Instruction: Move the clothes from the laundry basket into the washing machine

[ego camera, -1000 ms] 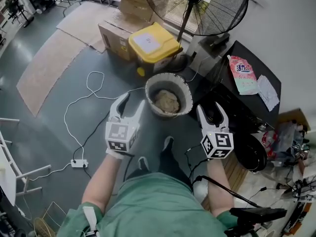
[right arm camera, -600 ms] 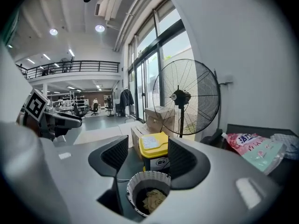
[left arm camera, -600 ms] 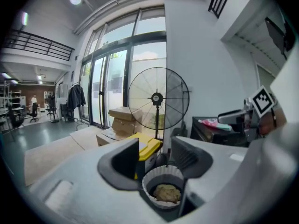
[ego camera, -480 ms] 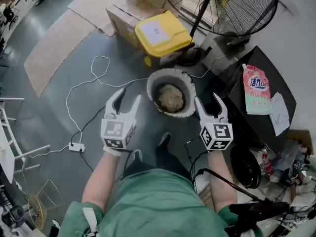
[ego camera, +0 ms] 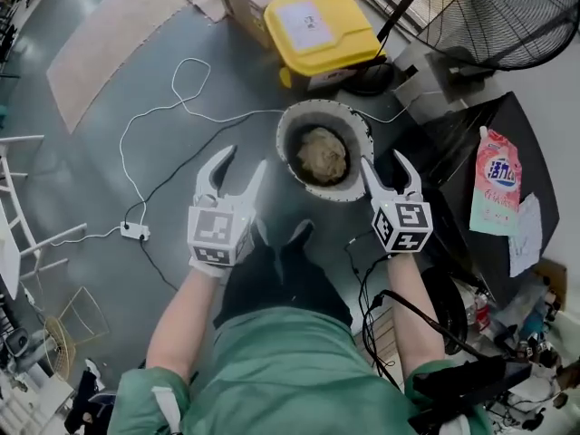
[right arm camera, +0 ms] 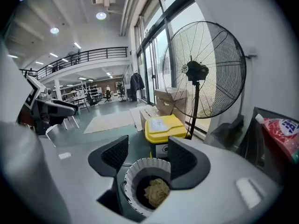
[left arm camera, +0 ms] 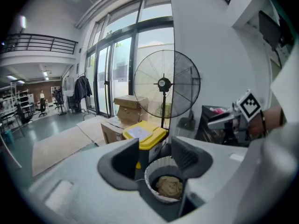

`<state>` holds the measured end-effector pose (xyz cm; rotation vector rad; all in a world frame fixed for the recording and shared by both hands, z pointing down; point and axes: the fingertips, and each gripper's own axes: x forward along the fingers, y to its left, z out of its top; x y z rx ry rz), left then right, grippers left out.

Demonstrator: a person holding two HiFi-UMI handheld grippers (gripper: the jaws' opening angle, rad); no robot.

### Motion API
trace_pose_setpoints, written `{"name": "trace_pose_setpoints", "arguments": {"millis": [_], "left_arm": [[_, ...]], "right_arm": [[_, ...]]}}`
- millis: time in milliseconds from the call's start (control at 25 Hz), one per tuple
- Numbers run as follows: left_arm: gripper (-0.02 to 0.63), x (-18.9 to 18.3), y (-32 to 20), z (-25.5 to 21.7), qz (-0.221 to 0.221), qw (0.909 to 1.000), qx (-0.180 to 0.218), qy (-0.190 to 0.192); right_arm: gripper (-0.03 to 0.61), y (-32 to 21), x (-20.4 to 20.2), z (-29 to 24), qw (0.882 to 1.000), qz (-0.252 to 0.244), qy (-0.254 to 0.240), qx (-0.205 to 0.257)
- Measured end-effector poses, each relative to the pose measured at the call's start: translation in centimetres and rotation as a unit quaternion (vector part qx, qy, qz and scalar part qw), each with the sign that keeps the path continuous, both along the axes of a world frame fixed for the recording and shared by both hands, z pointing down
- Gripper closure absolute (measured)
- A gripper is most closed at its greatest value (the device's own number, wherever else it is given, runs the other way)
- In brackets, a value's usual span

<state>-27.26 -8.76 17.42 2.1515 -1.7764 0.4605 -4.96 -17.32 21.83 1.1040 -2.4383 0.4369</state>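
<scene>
Head view: the person stood over the laundry basket (ego camera: 283,143) on the floor (ego camera: 109,152), with the left gripper (ego camera: 243,159) on its near-left and the right gripper (ego camera: 382,161) on its near-right. Both were tipped forward and down, probably lined up for a reach into the basket. The clothes (ego camera: 323,155), a beige crumpled bundle, lay at the bottom of the basket, past both sets of fingertips and between them. Nothing touched yet. A yellow-lidded bin (ego camera: 317,30) and a standing fan (ego camera: 507,16) stood beyond the basket. A dark cabinet (ego camera: 453,152) at right carried a detergent pouch (ego camera: 497,193). I couldn't tell for sure which thing was the washing machine.

Left gripper view: its fingers (left arm camera: 122,160) were spread apart, released, with nothing between them. The basket showed through the gap, lower and toward the right finger, with the clothes (left arm camera: 169,186) inside, well short of contact.

Right gripper view: its fingers (right arm camera: 114,155) were also parted and released, gripping nothing. The basket rim (right arm camera: 128,176) sat right in the gap, the clothes (right arm camera: 155,192) below and beyond the tips. This one looked better centred on the bundle, so my guess is it goes in first. The task looked barely started, with the clothes all in the basket.
</scene>
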Motion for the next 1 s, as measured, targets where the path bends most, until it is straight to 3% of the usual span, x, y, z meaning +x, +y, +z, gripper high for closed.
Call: {"name": "trace_pose_setpoints", "arguments": {"millis": [280, 560, 840, 1000], "left_arm": [[0.397, -3.0, -1.4, 6.6, 0.004, 0.9993, -0.036, 0.012], [0.397, -8.3, -2.2, 10.7, -0.008, 0.9988, -0.044, 0.021], [0.397, -12.7, -1.9, 14.2, -0.022, 0.9982, -0.049, 0.029], [0.397, -13.9, -1.7, 16.7, -0.024, 0.9977, -0.057, 0.026]], "right_arm": [[0.316, -1.7, -1.3, 5.5, 0.999, -0.01, 0.046, -0.017], [0.316, -2.1, -2.7, 10.5, 0.995, -0.026, 0.089, -0.039], [0.316, -3.9, -4.2, 14.4, 0.986, -0.075, 0.138, -0.047], [0.316, -4.0, -5.1, 18.0, 0.976, -0.126, 0.168, -0.049]]}}
